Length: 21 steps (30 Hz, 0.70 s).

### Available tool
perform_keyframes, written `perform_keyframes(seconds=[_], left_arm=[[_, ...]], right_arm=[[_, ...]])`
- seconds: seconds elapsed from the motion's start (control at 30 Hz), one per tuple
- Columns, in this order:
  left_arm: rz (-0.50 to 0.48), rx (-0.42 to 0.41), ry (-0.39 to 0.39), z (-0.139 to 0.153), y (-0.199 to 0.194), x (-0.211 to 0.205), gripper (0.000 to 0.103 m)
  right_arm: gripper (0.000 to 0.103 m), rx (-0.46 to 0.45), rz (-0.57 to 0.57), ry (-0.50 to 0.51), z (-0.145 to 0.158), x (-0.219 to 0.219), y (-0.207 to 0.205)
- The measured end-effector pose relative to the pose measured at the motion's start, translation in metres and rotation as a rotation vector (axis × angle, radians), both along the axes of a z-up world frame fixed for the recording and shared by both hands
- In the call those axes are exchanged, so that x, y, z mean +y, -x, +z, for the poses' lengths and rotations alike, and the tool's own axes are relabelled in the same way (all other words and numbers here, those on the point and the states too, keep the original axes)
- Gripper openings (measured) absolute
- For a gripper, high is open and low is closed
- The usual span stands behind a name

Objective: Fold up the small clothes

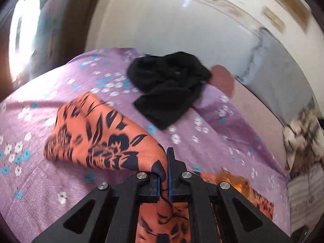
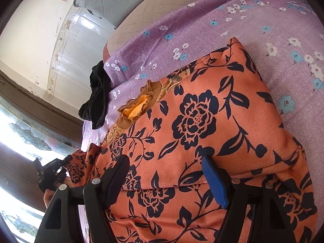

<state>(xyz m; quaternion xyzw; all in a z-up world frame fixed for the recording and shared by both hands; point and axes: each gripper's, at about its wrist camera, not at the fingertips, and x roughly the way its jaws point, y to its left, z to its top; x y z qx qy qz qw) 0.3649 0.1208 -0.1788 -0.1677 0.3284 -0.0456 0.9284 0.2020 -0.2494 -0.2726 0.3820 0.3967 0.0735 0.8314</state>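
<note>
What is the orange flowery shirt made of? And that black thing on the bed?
The orange flowery garment looks like thin, smooth woven cloth, maybe polyester: it drapes softly with a slight sheen, and its print is crisp. The black garment looks like a matte, soft knit, perhaps cotton: it crumples in floppy folds with no shine.

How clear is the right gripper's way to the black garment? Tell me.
Probably not clear. The right gripper hangs open over the orange floral garment, and the black garment lies beyond it at the far edge of the purple sheet. It would have to pass over the orange one.
</note>
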Motion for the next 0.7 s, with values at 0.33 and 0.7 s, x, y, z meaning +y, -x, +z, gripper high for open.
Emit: perform_keyframes(seconds=[0.33,0.7], left_arm=[[-0.671,0.19,-0.701,-0.092,0.103,-0.269,0.053],[-0.302,0.175,-0.415,-0.026,0.134,-0.133,0.069]], right_arm=[[0.077,-0.066,-0.168,-0.039,0.024,-0.05,0.017],[0.08,-0.1,-0.168,0.04,0.047,-0.056,0.024]])
